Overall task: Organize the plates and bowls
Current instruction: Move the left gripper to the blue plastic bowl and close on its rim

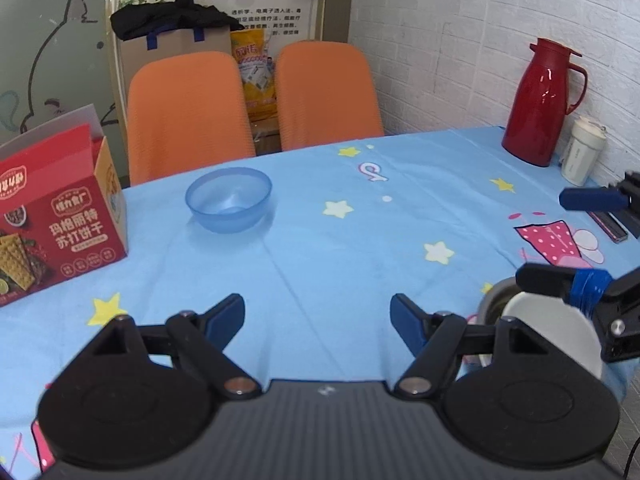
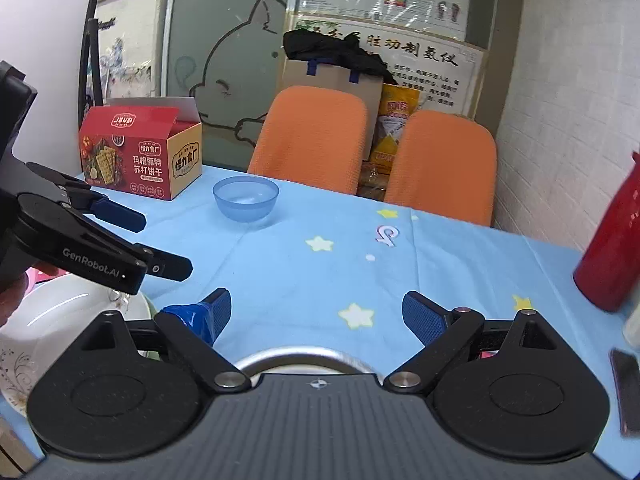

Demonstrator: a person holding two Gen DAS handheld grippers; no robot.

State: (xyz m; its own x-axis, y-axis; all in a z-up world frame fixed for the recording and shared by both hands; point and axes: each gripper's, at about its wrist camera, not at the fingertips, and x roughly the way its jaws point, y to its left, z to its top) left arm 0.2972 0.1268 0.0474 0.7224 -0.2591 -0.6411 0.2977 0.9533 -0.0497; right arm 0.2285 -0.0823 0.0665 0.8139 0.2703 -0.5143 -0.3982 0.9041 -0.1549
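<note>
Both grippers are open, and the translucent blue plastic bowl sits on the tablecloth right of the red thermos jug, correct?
Not quite: the left wrist view shows the translucent blue plastic bowl left of the red thermos jug, near the red cracker box. Left gripper and right gripper are open.

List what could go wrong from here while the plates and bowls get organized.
1. The blue bowl is light-looking plastic far across the table; an off-centre grip may tip or slide it.
2. The left tool and right tool, both open, work close together near the white plate and may collide.
3. A wide swing could hit the red thermos.
</note>
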